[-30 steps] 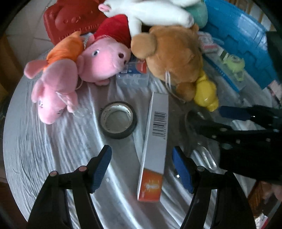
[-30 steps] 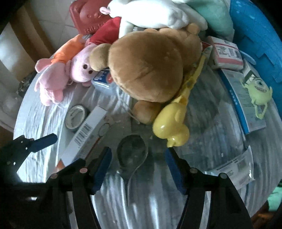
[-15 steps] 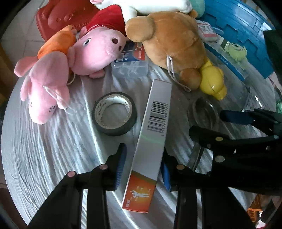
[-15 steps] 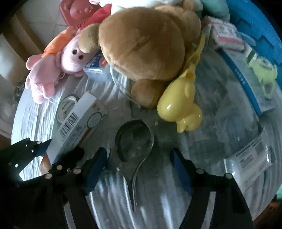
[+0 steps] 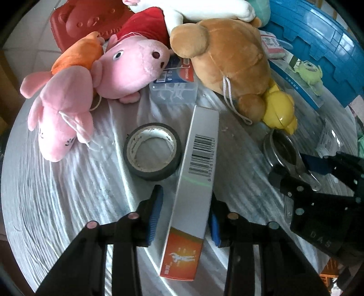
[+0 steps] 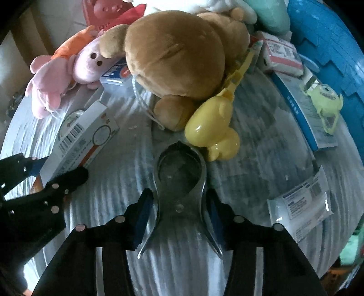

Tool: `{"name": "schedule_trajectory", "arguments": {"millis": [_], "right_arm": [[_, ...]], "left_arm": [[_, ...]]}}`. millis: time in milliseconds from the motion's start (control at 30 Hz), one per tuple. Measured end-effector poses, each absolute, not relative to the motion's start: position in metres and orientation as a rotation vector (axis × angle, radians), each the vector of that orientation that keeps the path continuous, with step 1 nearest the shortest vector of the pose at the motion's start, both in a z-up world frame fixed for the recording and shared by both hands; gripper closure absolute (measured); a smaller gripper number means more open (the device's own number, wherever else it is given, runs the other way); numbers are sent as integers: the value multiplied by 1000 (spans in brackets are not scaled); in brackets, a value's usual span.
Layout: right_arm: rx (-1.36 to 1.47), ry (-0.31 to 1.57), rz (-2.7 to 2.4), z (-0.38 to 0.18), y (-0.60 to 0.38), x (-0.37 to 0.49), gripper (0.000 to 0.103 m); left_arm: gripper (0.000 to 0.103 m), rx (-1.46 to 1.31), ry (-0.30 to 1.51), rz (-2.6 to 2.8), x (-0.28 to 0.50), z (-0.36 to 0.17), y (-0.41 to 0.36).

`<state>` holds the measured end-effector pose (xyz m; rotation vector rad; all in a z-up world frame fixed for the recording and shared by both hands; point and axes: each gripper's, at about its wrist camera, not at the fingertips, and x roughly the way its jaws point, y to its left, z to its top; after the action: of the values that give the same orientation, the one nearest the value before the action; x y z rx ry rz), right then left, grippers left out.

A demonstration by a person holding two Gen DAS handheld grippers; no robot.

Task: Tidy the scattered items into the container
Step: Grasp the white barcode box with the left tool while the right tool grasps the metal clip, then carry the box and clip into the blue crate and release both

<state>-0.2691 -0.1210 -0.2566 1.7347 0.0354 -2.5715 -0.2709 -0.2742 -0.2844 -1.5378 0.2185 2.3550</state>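
A long white box with a barcode and orange end lies on the round table; it also shows in the right wrist view. My left gripper has its jaws closed around the box. A metal clamp lies on the table; it also shows in the left wrist view. My right gripper has its blue pads against the clamp's waist. The blue container stands at the far right.
A tape roll, pink plush toys, a brown bear, a yellow duck clip, a clear plastic case, a green monster toy and packets lie around. A red case is at the back.
Both grippers moved forward and closed: the left one around the white box, the right one around the metal clamp.
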Motion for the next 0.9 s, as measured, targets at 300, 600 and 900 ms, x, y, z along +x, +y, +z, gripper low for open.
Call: {"name": "schedule_trajectory", "arguments": {"millis": [300, 600, 900], "right_arm": [[1629, -37, -2590, -222, -117, -260, 66], [1502, -1, -2634, -213, -130, -241, 66], [1340, 54, -2690, -152, -117, -230, 66]], "left_arm": [[80, -1458, 166, 2403, -260, -249, -277], [80, -1369, 132, 2460, -257, -211, -266], [80, -1247, 127, 2515, -243, -159, -251]]}}
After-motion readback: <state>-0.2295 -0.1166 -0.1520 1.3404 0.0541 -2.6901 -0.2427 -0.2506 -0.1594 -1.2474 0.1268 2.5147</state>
